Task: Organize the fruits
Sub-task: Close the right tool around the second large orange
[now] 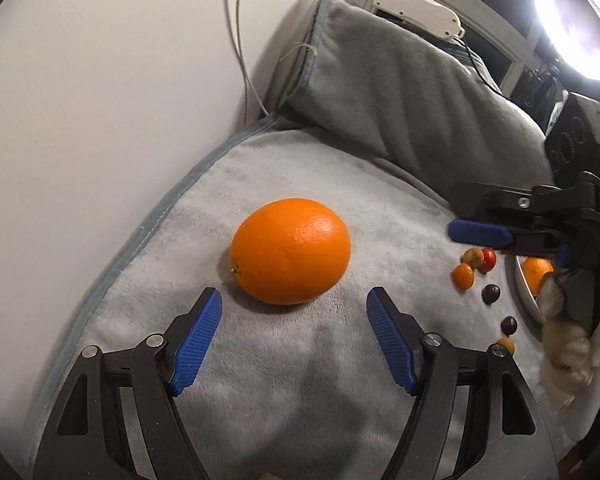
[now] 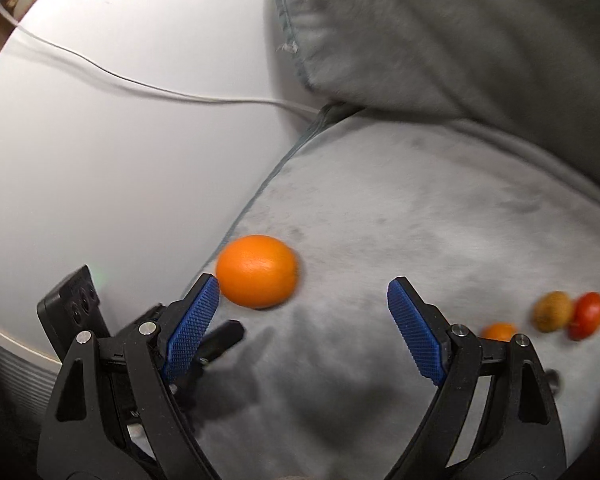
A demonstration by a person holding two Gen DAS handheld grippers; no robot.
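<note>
We see our left gripper [image 1: 294, 300] wide open just behind the big orange [image 1: 290, 251]; our right gripper [image 2: 303, 292] is open too, holding nothing.

Beside the bowl [image 1: 525, 296], a second orange [image 1: 537, 270] is half hidden by the right gripper [image 1: 500, 236]; the small fruits [image 2: 552, 312] are blurred.

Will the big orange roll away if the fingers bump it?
Probably a little. The big orange is round and smooth, so a nudge could start it rolling. The fuzzy grey blanket under it looks soft, which would likely slow it. Its skin looks firm and shiny, so it might slip unless the left gripper squeezes it evenly.
</note>
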